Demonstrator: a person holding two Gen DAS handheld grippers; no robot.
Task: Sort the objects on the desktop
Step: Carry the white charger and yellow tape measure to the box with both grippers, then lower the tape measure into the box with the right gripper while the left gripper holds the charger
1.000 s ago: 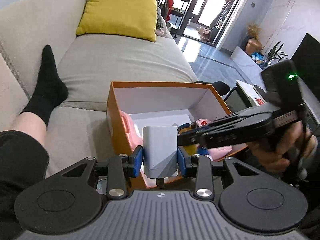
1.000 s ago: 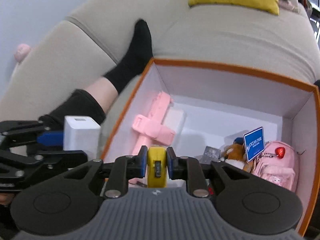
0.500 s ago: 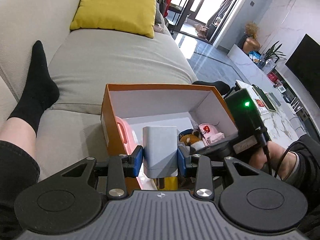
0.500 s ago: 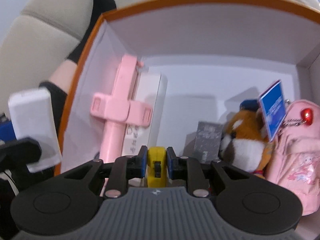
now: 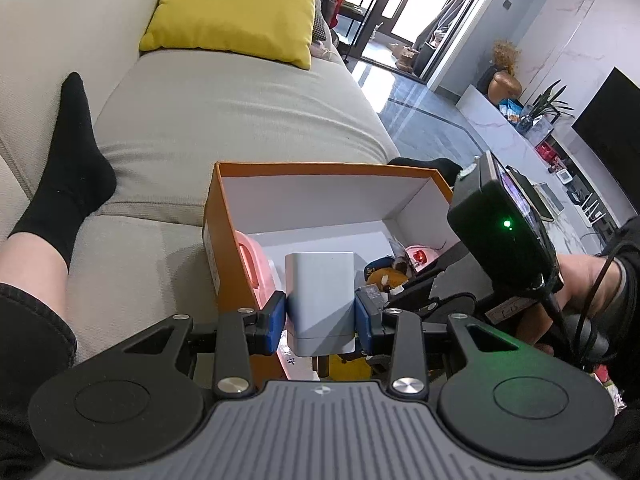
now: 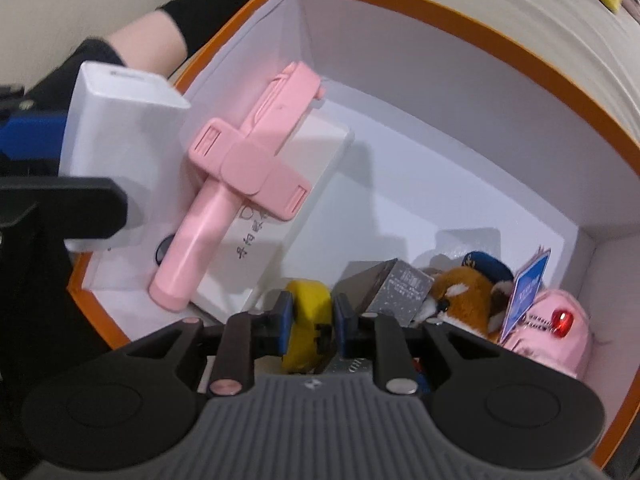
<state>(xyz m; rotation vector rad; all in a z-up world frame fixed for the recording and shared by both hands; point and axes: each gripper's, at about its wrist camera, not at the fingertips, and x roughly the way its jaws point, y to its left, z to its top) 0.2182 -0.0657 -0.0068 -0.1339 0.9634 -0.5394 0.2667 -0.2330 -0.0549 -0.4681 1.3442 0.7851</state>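
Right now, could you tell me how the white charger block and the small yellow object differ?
The white charger block is boxy and large; the small yellow object is rounded and smaller. The left gripper holds the block above the orange box's rim; the right gripper holds the yellow one down inside it. Both are clamped between blue pads.

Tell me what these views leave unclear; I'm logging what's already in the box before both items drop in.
- Yellow item, right wrist view: the fingers cover its sides; what it is stays unclear.
- White charger, left wrist view: its prongs are hidden behind the gripper body.
- Orange box floor near the camera, right wrist view: hidden by the right gripper.
- Grey packet, right wrist view: print too small to read.
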